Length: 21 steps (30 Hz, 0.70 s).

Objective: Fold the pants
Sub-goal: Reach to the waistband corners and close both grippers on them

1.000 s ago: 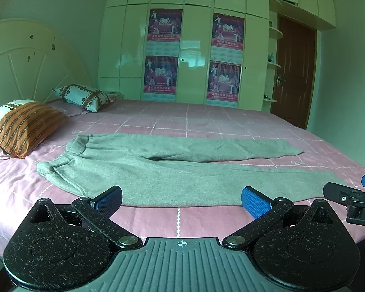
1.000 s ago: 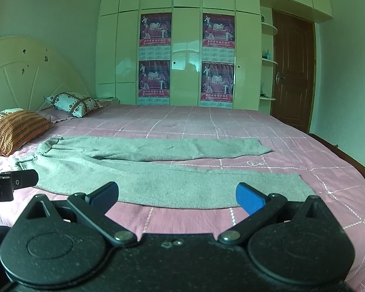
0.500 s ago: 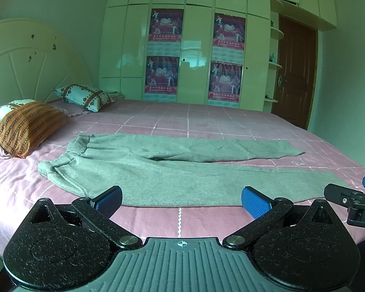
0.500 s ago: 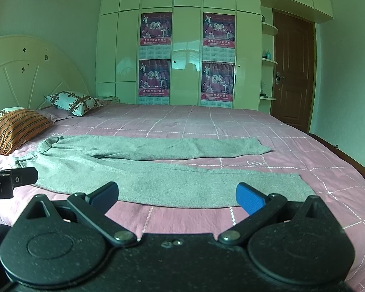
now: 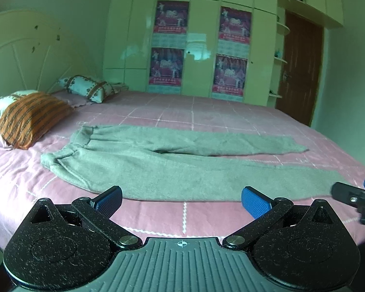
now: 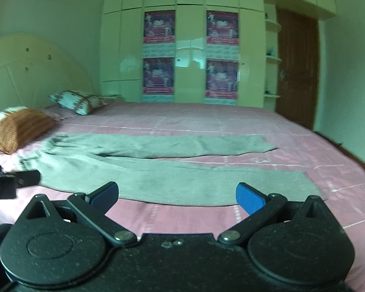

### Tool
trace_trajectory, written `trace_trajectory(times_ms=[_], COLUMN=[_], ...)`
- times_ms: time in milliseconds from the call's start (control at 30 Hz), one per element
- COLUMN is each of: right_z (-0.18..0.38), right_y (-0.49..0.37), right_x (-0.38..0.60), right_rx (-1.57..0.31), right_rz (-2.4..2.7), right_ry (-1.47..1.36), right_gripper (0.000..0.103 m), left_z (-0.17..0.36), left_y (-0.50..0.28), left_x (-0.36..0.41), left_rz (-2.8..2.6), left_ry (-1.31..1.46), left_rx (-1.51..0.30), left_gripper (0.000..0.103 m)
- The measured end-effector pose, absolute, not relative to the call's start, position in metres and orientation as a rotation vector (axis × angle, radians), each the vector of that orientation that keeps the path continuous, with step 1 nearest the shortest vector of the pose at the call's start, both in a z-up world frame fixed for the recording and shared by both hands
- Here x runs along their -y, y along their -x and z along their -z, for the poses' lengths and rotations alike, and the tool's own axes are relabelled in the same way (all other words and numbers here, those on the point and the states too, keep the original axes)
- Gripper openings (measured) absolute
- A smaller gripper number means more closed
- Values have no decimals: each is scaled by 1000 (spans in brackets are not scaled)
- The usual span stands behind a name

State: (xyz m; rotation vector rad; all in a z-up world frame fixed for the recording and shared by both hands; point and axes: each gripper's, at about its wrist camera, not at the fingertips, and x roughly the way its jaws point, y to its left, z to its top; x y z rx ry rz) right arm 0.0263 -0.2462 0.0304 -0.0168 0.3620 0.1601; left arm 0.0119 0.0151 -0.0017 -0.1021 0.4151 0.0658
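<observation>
Both grippers hover above the near edge of the bed, fingers spread wide and empty — the left gripper toward the waist end, the right gripper toward the cuffs. Just beyond, the grey pants lie flat, legs splayed. A good first fold likely means pinching the near leg's edge at both ends and carrying it evenly over the far leg.

Both hand-held grippers sit slightly lower and nearer the pants than before; in the left view, the right hand-held gripper sits higher.
</observation>
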Motion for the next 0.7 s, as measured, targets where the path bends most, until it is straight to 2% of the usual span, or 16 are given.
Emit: trace_trajectory(times_ms=[300,467,700], right_z=[-52,-48,-37], right_y=[-81,-112,-173], right_x=[267,273,272], right_rx=[-349,-391,-469], right_rz=[-226,-244,-232], right_ry=[-39,-47,-32], right_gripper=[97,81,80], left_z=[-3,4,6], left_y=[-70,-116,-183], left_x=[-66,-112,-180], left_rz=[-75,-130,-159], left_ry=[86,149,153], left_rx=[-447,-539,-573], left_gripper=[103,103,103])
